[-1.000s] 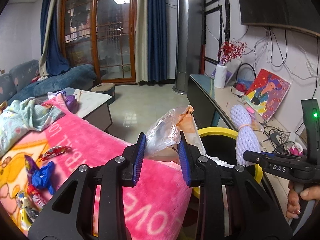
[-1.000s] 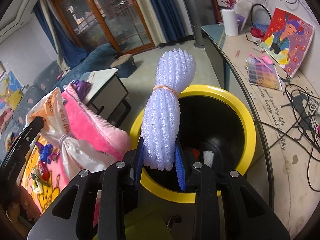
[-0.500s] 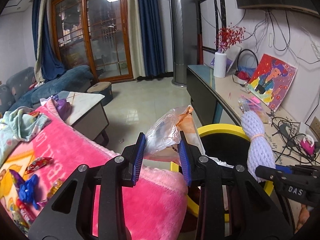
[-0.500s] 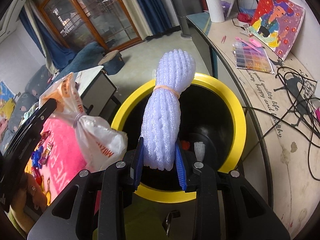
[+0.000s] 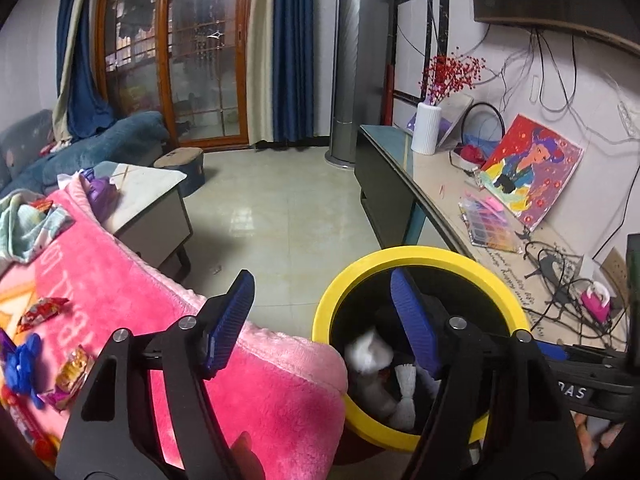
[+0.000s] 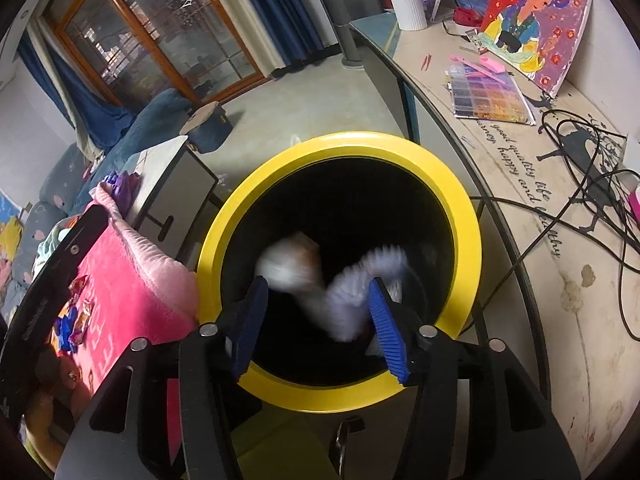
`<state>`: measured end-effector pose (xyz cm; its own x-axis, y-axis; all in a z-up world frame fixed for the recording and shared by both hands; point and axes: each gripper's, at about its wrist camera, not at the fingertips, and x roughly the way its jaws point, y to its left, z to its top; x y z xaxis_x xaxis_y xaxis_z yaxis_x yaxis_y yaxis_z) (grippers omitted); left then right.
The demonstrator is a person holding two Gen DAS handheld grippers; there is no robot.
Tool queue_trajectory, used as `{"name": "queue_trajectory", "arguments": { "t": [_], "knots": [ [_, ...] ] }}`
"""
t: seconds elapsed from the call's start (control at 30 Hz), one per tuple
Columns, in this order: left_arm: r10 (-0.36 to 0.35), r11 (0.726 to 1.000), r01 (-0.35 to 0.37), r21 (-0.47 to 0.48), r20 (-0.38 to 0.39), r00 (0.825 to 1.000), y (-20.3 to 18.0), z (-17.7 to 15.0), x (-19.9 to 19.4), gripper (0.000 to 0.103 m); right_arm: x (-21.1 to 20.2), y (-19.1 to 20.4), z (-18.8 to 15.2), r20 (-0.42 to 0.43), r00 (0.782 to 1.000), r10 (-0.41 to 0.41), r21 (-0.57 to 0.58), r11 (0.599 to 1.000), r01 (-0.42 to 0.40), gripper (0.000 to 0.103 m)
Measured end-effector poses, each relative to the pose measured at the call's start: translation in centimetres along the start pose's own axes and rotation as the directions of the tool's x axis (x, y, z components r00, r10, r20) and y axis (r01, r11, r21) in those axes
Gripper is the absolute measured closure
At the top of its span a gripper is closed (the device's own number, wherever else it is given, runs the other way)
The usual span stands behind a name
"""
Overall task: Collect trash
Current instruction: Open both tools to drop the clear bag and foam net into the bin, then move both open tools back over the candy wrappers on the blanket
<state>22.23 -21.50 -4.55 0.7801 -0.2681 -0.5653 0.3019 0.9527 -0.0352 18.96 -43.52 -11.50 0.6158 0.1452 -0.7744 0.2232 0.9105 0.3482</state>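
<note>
A black bin with a yellow rim (image 5: 420,254) (image 6: 340,140) stands below both grippers. My left gripper (image 5: 320,280) hangs over the bin's near edge; its jaws are opening and nothing is between them. The white plastic bag (image 5: 368,354) (image 6: 288,264) is a blur inside the bin. My right gripper (image 6: 316,286) points down into the bin with its jaws opening. The pale purple foam net (image 6: 352,296) shows blurred just beyond its pads, loose and falling. More white trash (image 5: 406,400) lies at the bottom.
A pink blanket (image 5: 132,280) with several candy wrappers (image 5: 40,308) lies left of the bin. A low table (image 5: 148,200) stands behind it. On the right a long console (image 6: 520,184) holds cables, a bead tray, a painting and a white vase.
Both grippers have opened over the bin. The plastic bag has left the left jaws and the foam net the right jaws; both are dropping into the bin.
</note>
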Motion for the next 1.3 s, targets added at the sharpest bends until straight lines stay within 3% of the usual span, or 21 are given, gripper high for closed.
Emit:
{"name": "queue_trajectory", "arguments": {
  "t": [0.03,0.33,0.7,0.97,1.3],
  "knots": [
    [-0.005,1.0,0.005,-0.011,0.003,1.0,0.2,0.0,-0.3,0.027,-0.1,0.1,0.0,0.006,1.0,-0.005,-0.005,1.0,0.005,0.051],
    [-0.005,0.996,0.01,-0.086,0.052,0.999,2.3,-0.2,-3.9,0.012,-2.1,1.7,0.2,0.114,0.993,0.004,-0.077,0.997,0.005,0.044],
    [0.059,0.988,-0.045,-0.15,0.09,0.994,5.7,-1.0,-8.2,0.011,-5.0,4.8,-0.2,0.213,0.976,0.051,-0.165,0.986,-0.015,0.038],
    [0.129,0.974,-0.101,-0.203,0.126,0.984,8.6,-1.7,-11.2,0.011,-6.5,7.9,-1.5,0.238,0.965,0.114,-0.238,0.97,-0.056,0.036],
    [0.212,0.948,-0.162,-0.275,0.161,0.964,12.2,-2.5,-14.7,0.011,-8.0,13.0,-3.6,0.227,0.95,0.214,-0.368,0.922,-0.12,0.033]
  ]
}}
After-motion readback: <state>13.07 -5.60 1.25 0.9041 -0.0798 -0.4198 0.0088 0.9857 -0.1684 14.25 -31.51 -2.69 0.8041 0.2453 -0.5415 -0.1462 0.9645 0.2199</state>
